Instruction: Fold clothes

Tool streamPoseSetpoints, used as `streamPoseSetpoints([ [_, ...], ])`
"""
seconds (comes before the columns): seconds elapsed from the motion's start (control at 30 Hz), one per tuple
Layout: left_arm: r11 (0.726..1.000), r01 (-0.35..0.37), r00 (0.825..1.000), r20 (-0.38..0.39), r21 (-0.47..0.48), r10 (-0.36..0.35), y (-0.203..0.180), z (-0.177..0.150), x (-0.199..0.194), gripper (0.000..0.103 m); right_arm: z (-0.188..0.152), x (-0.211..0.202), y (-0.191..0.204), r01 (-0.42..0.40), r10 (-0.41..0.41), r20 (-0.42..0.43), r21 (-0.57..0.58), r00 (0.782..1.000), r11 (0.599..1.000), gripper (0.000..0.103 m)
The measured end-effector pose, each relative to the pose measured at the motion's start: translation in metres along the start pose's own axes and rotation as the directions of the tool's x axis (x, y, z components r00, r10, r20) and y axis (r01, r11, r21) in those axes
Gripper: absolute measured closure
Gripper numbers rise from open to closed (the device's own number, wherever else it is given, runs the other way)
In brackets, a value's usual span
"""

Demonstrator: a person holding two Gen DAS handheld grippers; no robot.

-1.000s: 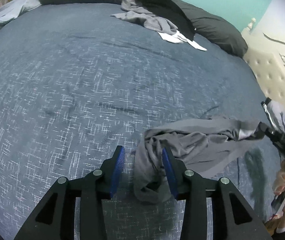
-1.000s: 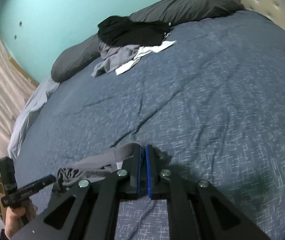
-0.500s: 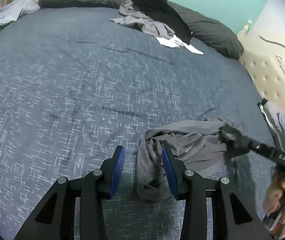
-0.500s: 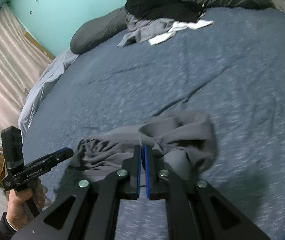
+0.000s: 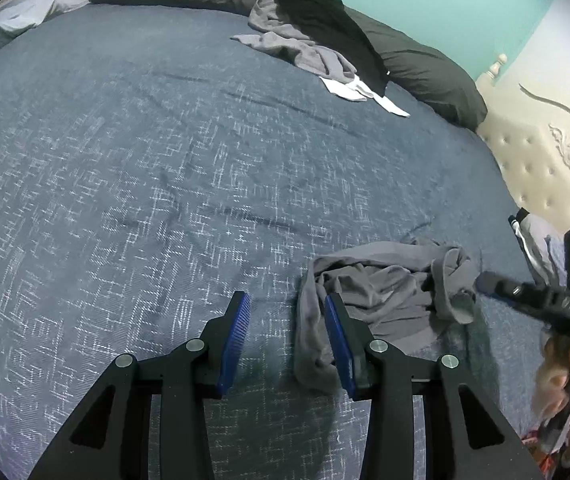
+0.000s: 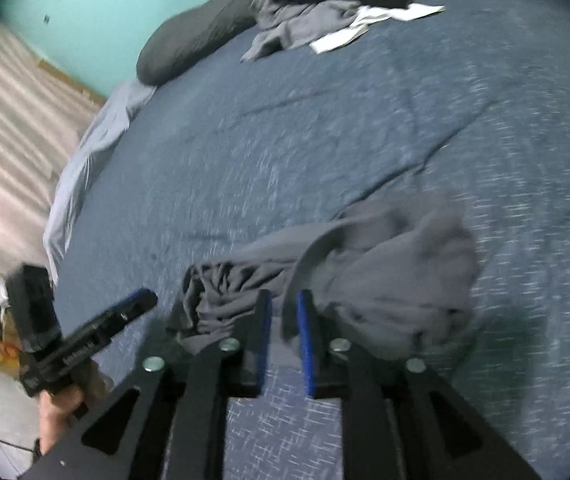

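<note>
A crumpled grey garment [image 5: 385, 292] lies in a heap on the blue-grey bedspread [image 5: 165, 160], near the front edge. My left gripper [image 5: 287, 320] is open just above the bed. The garment's left fold hangs against its right pad [image 5: 337, 340], and nothing is pinched. In the right wrist view my right gripper [image 6: 285, 320] stands open by a narrow gap in front of the same garment [image 6: 365, 272], gripping no cloth. Its black tip [image 5: 489, 282] shows in the left wrist view, just off the heap's right end.
A pile of black, grey and white clothes [image 5: 309, 40] lies against dark pillows [image 5: 425, 68] at the far side. A cream tufted headboard [image 5: 545, 160] and another garment [image 5: 537, 236] are at the right. A pale sheet [image 6: 85, 160] hangs off the left edge.
My right gripper opened and let go of the grey garment, which settled in a heap on the bed. The left gripper stayed open and hardly moved.
</note>
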State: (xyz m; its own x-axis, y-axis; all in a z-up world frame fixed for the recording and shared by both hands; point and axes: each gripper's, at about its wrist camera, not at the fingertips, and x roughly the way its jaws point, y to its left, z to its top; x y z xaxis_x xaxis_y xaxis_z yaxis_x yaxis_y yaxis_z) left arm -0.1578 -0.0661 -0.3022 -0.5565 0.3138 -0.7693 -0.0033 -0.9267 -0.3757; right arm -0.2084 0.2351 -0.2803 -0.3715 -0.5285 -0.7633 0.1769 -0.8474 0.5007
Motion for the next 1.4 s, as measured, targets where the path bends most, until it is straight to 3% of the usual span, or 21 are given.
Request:
streamPoseSetpoints([
  [0.1, 1.000, 0.007, 1.000, -0.006, 0.001, -0.007, -0.002, -0.001, 0.002, 0.060, 0.009, -0.016, -0.007, 0.022, -0.022, 0.028, -0.006, 0.999, 1.000, 0.081],
  [0.2, 1.000, 0.013, 1.000, -0.010, 0.007, -0.013, -0.004, -0.002, 0.003, 0.060, 0.019, -0.022, -0.014, 0.106, -0.104, 0.039, -0.045, 0.994, 0.993, 0.081],
  [0.33, 1.000, 0.011, 1.000, -0.020, 0.010, -0.011, -0.005, -0.005, 0.004, 0.060, 0.029, -0.005, -0.014, 0.157, -0.158, 0.004, -0.114, 0.988, 0.981, 0.080],
  [0.47, 1.000, 0.009, 1.000, -0.025, 0.002, -0.009, 0.000, -0.006, 0.004, 0.060, 0.030, 0.018, 0.000, 0.212, -0.224, -0.028, -0.230, 0.974, 0.950, 0.073],
  [0.63, 1.000, 0.012, 0.999, -0.031, -0.006, -0.013, 0.006, -0.006, 0.003, 0.060, 0.031, 0.038, -0.002, 0.249, -0.270, -0.035, -0.286, 0.962, 0.925, 0.073],
  [0.67, 1.000, 0.013, 0.999, -0.034, -0.009, -0.014, 0.007, -0.006, 0.003, 0.060, 0.031, 0.040, -0.002, 0.254, -0.275, -0.036, -0.290, 0.961, 0.923, 0.074],
  [0.8, 1.000, 0.015, 0.999, -0.045, -0.015, -0.015, 0.010, -0.006, 0.003, 0.058, 0.036, 0.044, -0.008, 0.250, -0.269, -0.029, -0.276, 0.963, 0.928, 0.098],
  [0.87, 1.000, 0.018, 0.998, -0.056, -0.023, -0.019, 0.012, -0.007, 0.005, 0.056, 0.038, 0.038, -0.011, 0.250, -0.260, -0.003, -0.265, 0.966, 0.931, 0.101],
  [1.1, 0.999, 0.022, 0.997, -0.073, -0.024, -0.023, 0.011, -0.010, 0.008, 0.051, 0.056, -0.002, -0.014, 0.295, -0.268, 0.142, -0.234, 0.953, 0.926, 0.103],
  [1.33, 1.000, 0.021, 0.997, -0.078, -0.019, -0.022, 0.009, -0.010, 0.010, 0.050, 0.054, 0.005, -0.016, 0.242, -0.234, 0.059, -0.252, 0.970, 0.937, 0.103],
  [1.4, 1.000, 0.021, 0.997, -0.078, -0.018, -0.022, 0.008, -0.010, 0.010, 0.050, 0.053, 0.007, -0.017, 0.224, -0.224, 0.032, -0.257, 0.974, 0.940, 0.095],
])
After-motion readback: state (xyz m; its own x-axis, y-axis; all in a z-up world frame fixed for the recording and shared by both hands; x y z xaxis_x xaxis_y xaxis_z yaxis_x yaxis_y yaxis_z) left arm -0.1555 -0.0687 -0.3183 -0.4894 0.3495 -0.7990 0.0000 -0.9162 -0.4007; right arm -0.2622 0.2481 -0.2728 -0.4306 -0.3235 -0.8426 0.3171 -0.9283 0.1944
